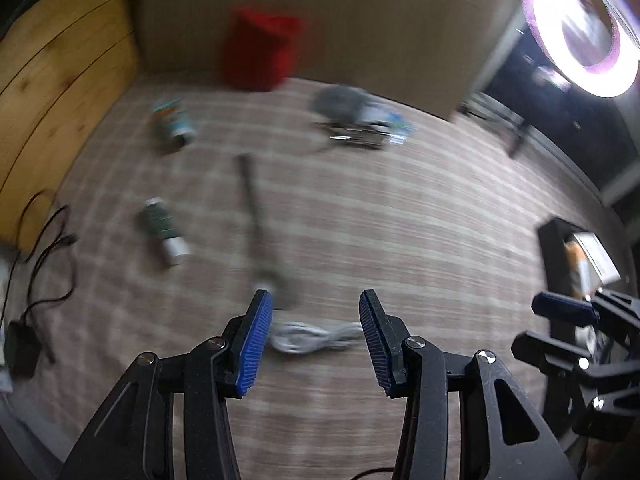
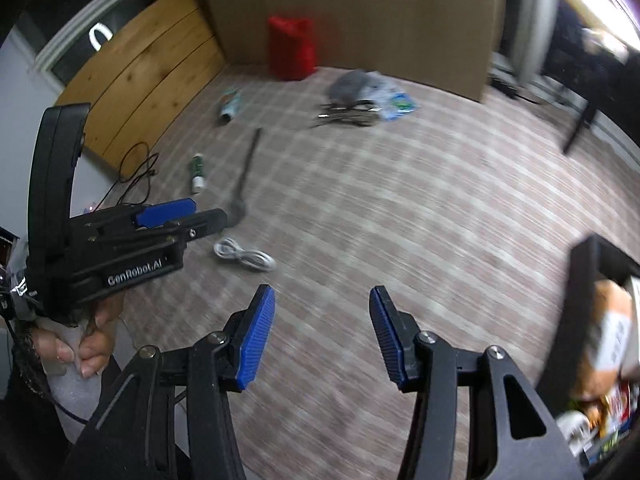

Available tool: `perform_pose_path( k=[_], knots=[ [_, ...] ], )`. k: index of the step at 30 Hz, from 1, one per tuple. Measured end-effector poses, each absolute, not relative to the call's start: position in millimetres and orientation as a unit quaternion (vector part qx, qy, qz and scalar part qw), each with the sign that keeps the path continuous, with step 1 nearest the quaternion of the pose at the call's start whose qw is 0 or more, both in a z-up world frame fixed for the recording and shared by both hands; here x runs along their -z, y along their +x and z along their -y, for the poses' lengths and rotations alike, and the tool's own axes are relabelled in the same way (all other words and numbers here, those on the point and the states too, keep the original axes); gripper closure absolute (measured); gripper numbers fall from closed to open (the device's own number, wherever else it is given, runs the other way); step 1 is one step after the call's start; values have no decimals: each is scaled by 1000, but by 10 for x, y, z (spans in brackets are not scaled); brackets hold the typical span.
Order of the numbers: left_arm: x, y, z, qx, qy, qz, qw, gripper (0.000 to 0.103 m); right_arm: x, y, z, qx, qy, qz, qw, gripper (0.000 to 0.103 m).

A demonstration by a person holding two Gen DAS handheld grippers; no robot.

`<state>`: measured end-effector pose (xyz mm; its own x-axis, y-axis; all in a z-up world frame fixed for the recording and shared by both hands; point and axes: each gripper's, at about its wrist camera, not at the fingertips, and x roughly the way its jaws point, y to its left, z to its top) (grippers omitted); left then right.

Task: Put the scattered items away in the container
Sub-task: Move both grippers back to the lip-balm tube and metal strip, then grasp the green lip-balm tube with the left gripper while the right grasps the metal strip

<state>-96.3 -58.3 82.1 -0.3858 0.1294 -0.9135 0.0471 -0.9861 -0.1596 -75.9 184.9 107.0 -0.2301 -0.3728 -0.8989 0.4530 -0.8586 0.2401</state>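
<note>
My left gripper (image 1: 316, 308) is open and empty, just above a coiled white cable (image 1: 316, 336) on the plaid carpet. The cable also shows in the right wrist view (image 2: 244, 258). A long grey ladle (image 1: 256, 216), a green bottle (image 1: 164, 230) and a lying can (image 1: 174, 120) sit beyond it. A pile of grey cloth, utensils and packets (image 1: 360, 120) lies farther back. My right gripper (image 2: 322, 308) is open and empty, above bare carpet. The black container (image 2: 580, 304), holding several items, is at the right edge.
A red bag (image 1: 260, 48) stands against a brown cardboard wall. Wooden panels (image 1: 52, 92) line the left, with black cables (image 1: 48, 248) on the floor. A ring light (image 1: 584, 28) glows at top right. Table legs (image 2: 580, 128) stand at right.
</note>
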Motion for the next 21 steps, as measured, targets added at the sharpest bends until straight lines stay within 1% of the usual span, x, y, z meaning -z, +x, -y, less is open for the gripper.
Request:
perform_pose_path(
  k=[9, 15, 21],
  knots=[
    [-492, -1241, 1404, -804, -574, 151, -48, 60, -776, -1100, -883, 755, 584, -58, 291, 54],
    [-309, -1449, 1583, -790, -585, 172, -61, 60, -540, -1275, -350, 739, 601, -85, 293, 55],
    [-213, -1580, 1652, -782, -593, 180, -67, 60, -323, -1477, -112, 721, 621, -93, 294, 55]
  ],
)
